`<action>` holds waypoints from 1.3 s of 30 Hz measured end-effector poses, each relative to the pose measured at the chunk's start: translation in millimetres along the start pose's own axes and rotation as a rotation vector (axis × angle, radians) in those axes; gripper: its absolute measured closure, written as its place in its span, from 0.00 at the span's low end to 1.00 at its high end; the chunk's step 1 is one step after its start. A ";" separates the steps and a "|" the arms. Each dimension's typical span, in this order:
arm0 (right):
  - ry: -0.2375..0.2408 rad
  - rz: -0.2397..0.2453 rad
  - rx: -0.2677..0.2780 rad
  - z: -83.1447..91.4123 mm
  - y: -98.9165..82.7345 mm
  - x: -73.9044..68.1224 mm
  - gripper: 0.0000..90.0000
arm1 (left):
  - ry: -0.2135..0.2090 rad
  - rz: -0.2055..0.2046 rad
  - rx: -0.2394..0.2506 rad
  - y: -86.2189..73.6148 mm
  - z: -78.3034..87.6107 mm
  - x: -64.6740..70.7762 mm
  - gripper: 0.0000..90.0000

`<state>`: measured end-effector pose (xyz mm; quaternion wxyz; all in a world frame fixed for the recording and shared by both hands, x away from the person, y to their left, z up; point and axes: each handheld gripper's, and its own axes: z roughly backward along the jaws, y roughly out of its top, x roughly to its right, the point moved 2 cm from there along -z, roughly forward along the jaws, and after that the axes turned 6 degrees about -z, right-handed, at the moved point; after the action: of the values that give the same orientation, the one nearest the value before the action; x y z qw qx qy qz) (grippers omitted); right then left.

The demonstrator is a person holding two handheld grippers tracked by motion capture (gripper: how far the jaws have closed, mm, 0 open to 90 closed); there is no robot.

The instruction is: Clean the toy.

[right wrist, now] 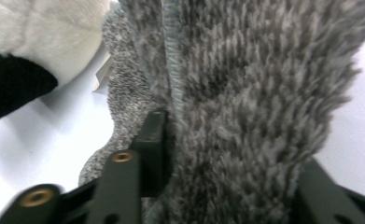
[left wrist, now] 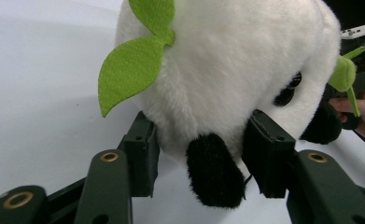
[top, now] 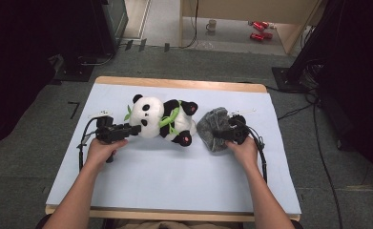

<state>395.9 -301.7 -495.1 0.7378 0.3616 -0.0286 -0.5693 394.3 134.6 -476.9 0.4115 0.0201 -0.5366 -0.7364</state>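
Left gripper [top: 132,129]: held low and nearly level at the near-left of the panda's head; its jaws stand apart on either side of the lower head, the fur between them bulging rather than pinched, so I read it as released, not clamped.
Right gripper [top: 232,130]: laid on the near side of the grey fuzzy cloth, jaws spread, with a thick fold of pile between them; one pad lies against the seam, the far one is buried in pile, so a loose straddle is my reading.
Table [top: 141,176]: pale sheet over a wooden top, giving a plain bed for soft things.
Panda plush [top: 162,119]: lies on its back across the middle of the table, head toward the left gripper, feet toward the cloth, likely set flat so it cannot roll.
Grey fuzzy cloth [top: 212,126]: bunched in a heap just beside the panda's foot, close enough to be drawn over or around the toy.
Green leaf [left wrist: 131,70]: felt, standing out from the side of the head, clear of the jaws.
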 end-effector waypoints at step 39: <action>-0.140 -0.019 0.158 84.8 -37.9 57.4 0.40 | 0.255 -0.238 -0.131 -17.3 38.0 -17.6 0.44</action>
<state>346.5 -397.0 -475.3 0.6976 0.3784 -0.1215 -0.5961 377.9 176.5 -482.1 0.3868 0.1499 -0.4249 -0.8046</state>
